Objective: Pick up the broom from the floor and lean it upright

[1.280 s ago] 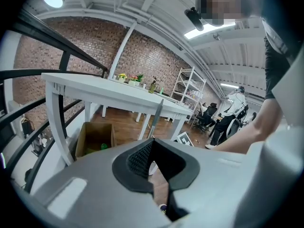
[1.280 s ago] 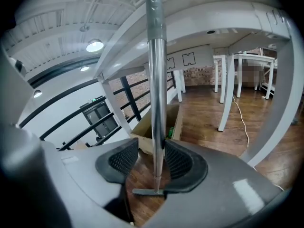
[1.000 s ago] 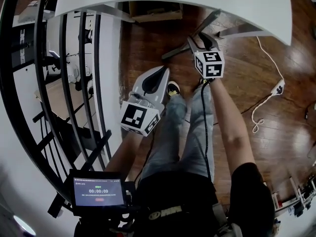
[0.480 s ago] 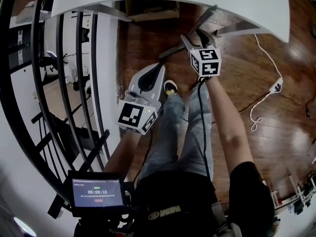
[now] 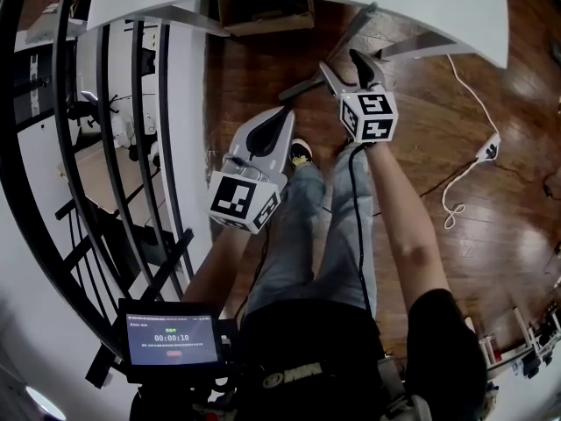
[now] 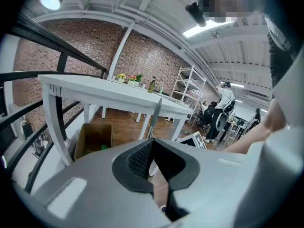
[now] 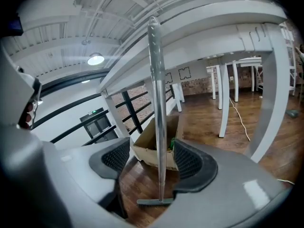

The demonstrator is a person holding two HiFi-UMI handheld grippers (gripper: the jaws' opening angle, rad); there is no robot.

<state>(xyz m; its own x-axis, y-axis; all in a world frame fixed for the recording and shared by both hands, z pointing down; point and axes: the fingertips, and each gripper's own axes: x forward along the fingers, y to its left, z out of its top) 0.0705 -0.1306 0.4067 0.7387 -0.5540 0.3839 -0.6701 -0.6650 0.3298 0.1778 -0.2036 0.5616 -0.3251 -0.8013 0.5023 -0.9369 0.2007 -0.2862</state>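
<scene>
broom point(image 7: 157, 103): upright, head on floor, top leans on table point(image 7: 213, 27) edge, so it stands alone
right gripper point(image 7: 151, 147): jaws just opened wide, handle between, untouched, letting go
left gripper point(image 6: 152, 145): closed, empty, idle

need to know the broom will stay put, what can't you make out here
- broom top: right gripper view, overlaps the white table edge, contact unclear
- broom head: left gripper view, behind the left gripper
- green item in the cardboard box: left gripper view, too small
- timer screen text: head view, too small
</scene>
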